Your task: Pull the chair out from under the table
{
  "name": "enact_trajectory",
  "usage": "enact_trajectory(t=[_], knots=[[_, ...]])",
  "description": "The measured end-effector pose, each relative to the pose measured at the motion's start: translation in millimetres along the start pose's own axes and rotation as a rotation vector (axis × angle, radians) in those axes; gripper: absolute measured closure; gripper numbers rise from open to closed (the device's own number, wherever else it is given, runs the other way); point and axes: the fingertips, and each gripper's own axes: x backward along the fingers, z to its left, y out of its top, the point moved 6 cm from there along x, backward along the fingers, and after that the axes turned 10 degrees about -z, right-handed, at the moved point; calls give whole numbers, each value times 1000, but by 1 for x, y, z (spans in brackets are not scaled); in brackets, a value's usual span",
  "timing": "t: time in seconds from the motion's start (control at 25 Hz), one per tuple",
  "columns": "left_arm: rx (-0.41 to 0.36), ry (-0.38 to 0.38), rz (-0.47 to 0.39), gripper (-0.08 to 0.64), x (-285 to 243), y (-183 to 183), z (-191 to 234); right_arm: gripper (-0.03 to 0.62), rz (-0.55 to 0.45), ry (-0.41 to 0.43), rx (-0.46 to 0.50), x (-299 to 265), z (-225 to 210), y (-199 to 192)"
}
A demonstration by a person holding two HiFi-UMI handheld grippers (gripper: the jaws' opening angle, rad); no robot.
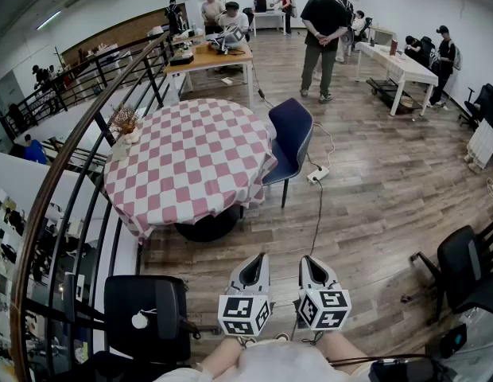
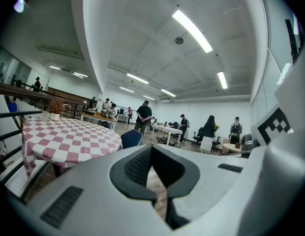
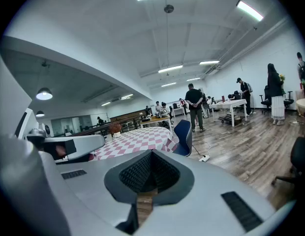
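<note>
A dark blue chair (image 1: 291, 138) stands tucked against the right side of a round table (image 1: 191, 161) covered by a pink and white checked cloth. Both grippers are low in the head view, close to my body and well short of the chair. The left gripper (image 1: 253, 261) is shut with nothing in it, and so is the right gripper (image 1: 312, 261). The left gripper view shows the shut left gripper (image 2: 151, 149), with the chair (image 2: 131, 138) and table (image 2: 69, 136) far beyond it. Past the shut right gripper (image 3: 151, 154) in its own view are the chair (image 3: 183, 136) and table (image 3: 137, 139).
A black railing (image 1: 87, 134) curves along the left. A black office chair (image 1: 147, 317) stands at my lower left, another black chair (image 1: 469, 261) at the right. A power strip with cable (image 1: 318, 173) lies on the wood floor beside the blue chair. A vase (image 1: 126, 126) stands on the table. People stand at far desks.
</note>
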Motion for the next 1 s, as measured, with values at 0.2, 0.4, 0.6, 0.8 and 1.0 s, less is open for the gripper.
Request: enact_trajectory(t=[0.2,0.4,0.6,0.8,1.0], knots=[[5,-1,-2,557,-2,-3,-4,577,4,-4,2,1,-7,-2],[5,-3,3,557,-9,-6,-6,577,6,-3,-1,-1,-11,-3],[13,-12,19,557,-23,-14,-10,575,-5,-25,-32,-3,-26,-4],[12,-32,22,557,-46,-19,-21,575,8,-86,-43,1,-63,-4],[16,-50,23,557,-70,-17,-42,575,15,-148,-59,10,-102,7]])
